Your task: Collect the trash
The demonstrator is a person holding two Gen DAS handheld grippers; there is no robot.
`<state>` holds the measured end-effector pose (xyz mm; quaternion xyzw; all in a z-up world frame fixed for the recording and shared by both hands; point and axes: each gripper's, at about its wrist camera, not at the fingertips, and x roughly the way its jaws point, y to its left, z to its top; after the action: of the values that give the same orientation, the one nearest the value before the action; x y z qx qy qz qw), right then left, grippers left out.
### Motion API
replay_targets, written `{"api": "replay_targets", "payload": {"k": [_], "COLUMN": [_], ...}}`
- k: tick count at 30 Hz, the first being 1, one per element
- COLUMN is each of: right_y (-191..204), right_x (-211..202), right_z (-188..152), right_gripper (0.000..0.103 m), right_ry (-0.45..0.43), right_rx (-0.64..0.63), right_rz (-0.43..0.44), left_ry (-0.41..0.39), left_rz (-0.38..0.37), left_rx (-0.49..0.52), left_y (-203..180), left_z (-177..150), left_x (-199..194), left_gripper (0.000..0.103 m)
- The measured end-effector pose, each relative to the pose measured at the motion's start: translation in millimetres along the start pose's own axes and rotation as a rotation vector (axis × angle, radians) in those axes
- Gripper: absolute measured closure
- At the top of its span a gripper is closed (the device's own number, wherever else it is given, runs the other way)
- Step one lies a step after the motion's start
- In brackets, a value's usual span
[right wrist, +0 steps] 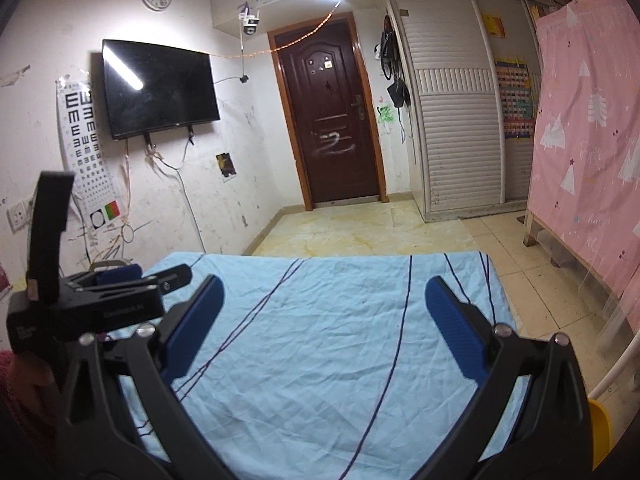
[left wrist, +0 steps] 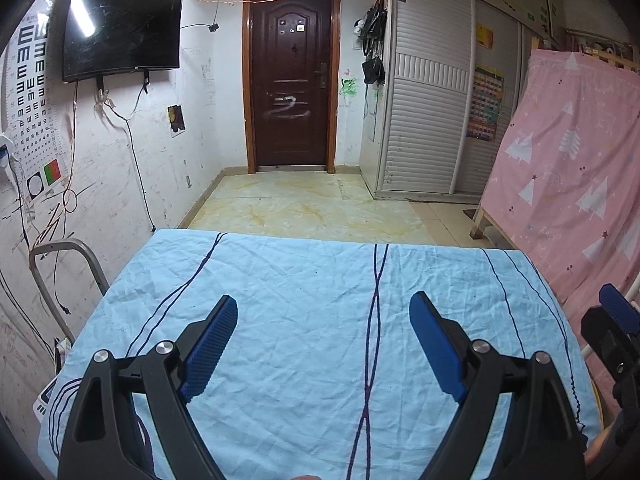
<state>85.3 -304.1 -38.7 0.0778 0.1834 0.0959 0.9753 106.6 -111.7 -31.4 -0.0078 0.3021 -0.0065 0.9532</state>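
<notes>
My left gripper (left wrist: 323, 304) is open and empty, held above a table covered with a light blue cloth (left wrist: 304, 280) with dark wavy lines. My right gripper (right wrist: 323, 285) is open and empty over the same cloth (right wrist: 328, 320). No trash shows on the cloth in either view. The right gripper's body shows at the right edge of the left wrist view (left wrist: 616, 328). The left gripper's body shows at the left of the right wrist view (right wrist: 92, 300).
A yellow object's rim (right wrist: 600, 432) shows by the table's right side. A pink-sheeted bed frame (left wrist: 572, 160) stands to the right. A metal chair frame (left wrist: 60, 264) stands left of the table. A tiled floor (left wrist: 312, 208) leads to a dark door (left wrist: 292, 80). A TV (left wrist: 120, 24) hangs on the left wall.
</notes>
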Motion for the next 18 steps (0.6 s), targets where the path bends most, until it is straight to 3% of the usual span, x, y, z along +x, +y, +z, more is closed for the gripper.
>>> {"api": "replay_targets", "payload": {"k": [18], "right_y": [4.4], "right_x": [9.1], "right_z": [-7.5], "right_gripper": [0.006], "right_ry": [0.006], "right_rx": [-0.023], "right_rz": [-0.047], "left_ry": [-0.002], "left_rz": [-0.006], "left_rx": [0.001], "left_y": [4.2], "left_z": [-0.2], "left_x": [-0.2], "left_gripper": [0.024]}}
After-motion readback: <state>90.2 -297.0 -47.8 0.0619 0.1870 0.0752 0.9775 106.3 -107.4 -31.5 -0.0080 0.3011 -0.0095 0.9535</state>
